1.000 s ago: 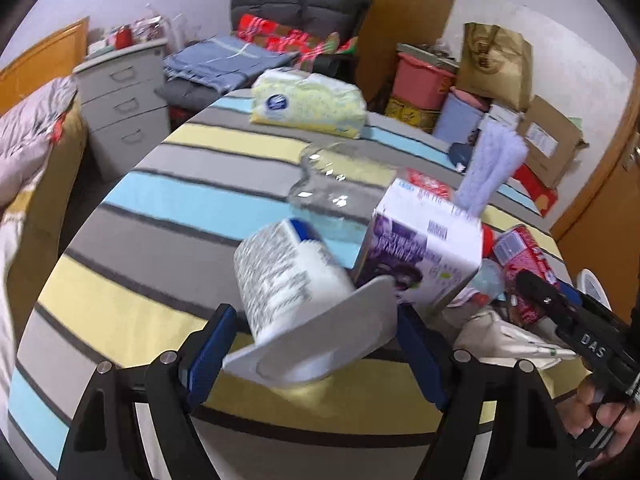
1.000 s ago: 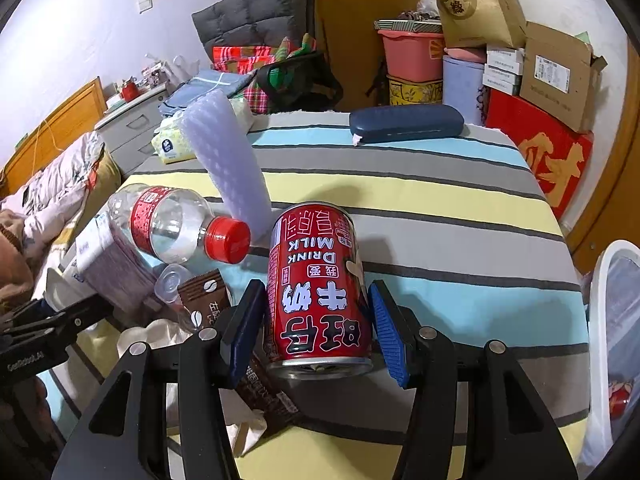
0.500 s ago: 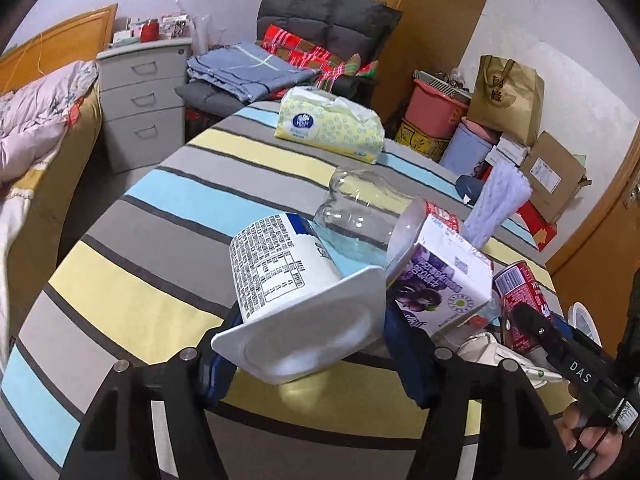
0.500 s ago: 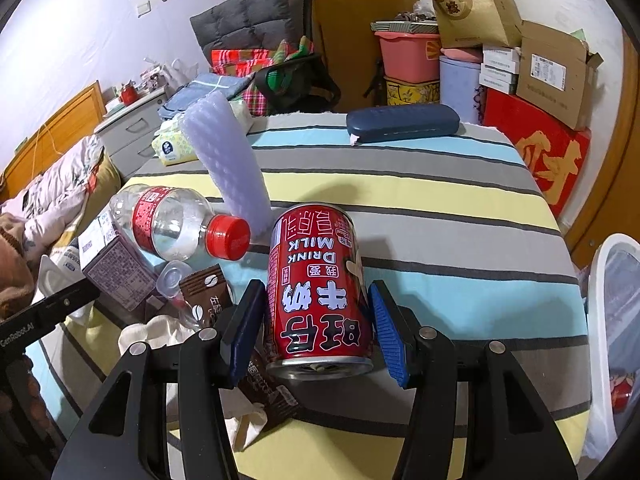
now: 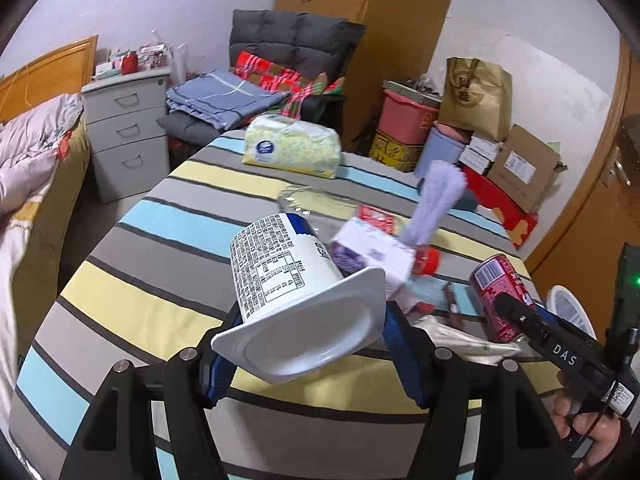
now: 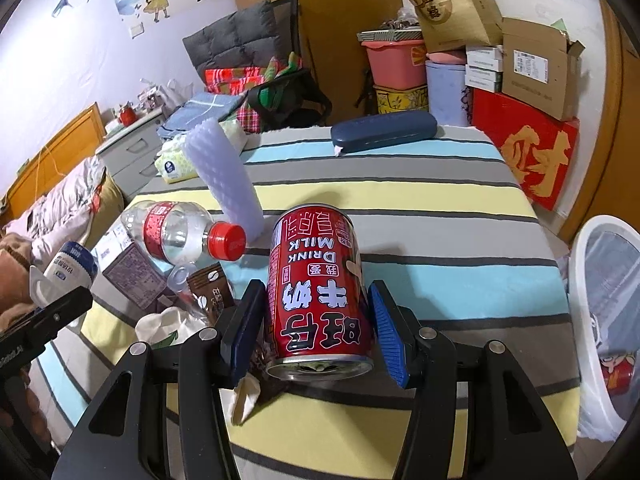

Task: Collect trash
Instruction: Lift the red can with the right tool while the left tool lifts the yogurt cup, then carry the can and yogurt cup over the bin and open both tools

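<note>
Tongs first: the left gripper (image 5: 308,354) was clamped on a white plastic yoghurt cup (image 5: 288,292) with a printed label, held by its flared rim, mouth toward the camera and clear of the striped tablecloth (image 5: 160,264). The right gripper (image 6: 316,330) had its blue pads (image 6: 386,336) against the sides of a red drink-milk can (image 6: 320,292), upside down and seemingly held just above the cloth.

Beyond the grippers lay the remaining litter: a clear plastic bottle with a red cap (image 6: 180,232), a purple carton (image 6: 132,276), a brown coffee sachet (image 6: 210,290) and crumpled white paper (image 6: 168,324). A white mesh bin (image 6: 608,320) stood at the table's right edge.

The grip on the cup looked risky: only the thin rim sat between the pads, so a quick swing toward the bin could let it pivot out. The can's smooth wall might slide if tilted.

Only the right wrist view showed the inside of the bin, with something red already in it; the left wrist view showed just a sliver of its rim, and the person's hand (image 5: 592,432)
</note>
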A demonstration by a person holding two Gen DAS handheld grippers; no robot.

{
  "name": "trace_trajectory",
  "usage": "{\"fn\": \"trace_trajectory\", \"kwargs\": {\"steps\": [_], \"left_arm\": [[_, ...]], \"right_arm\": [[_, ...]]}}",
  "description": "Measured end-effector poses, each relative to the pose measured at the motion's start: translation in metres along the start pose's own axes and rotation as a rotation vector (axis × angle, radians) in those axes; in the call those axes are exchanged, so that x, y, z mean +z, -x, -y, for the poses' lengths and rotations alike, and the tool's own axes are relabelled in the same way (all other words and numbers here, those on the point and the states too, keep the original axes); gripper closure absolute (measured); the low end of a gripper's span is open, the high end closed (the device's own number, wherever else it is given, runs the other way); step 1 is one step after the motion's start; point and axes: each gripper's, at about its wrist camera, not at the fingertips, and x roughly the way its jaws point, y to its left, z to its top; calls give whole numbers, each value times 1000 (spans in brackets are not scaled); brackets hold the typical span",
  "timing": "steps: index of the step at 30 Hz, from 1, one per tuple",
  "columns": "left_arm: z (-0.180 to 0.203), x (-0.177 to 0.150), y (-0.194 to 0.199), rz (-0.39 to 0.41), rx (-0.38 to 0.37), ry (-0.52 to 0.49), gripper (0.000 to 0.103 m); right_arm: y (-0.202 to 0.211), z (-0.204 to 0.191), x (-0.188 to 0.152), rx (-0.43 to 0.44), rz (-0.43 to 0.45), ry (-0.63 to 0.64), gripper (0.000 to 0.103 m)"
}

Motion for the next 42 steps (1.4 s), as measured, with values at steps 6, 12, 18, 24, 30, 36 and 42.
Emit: {"fn": "trace_trajectory", "kwargs": {"steps": [6,12,18,24,30,36,42], "left_arm": [[23,-2,13,17,-40,-38,36],[50,-4,27,32,-81,-76,37],[87,-6,33,34,-128,-131,36],[125,-9,35,28,-182,-183,36],[170,-17,32,11,-244,-240,36],[215,-24,29,1,-300,-297,36],[259,-32,25,-14,-352,-360,36]], "right_arm": [[18,9,-3,-12,23,-3,48],[34,25,-4,-29,52,-27,48],[52,43,-6,-59,84,-56,48],[68,64,-11,-121,103,-73,48],[84,86,-16,-173,124,-104,48],[101,111,-20,-223,146,-139,48],[115,134,-26,-267,162,-169,48]]}}
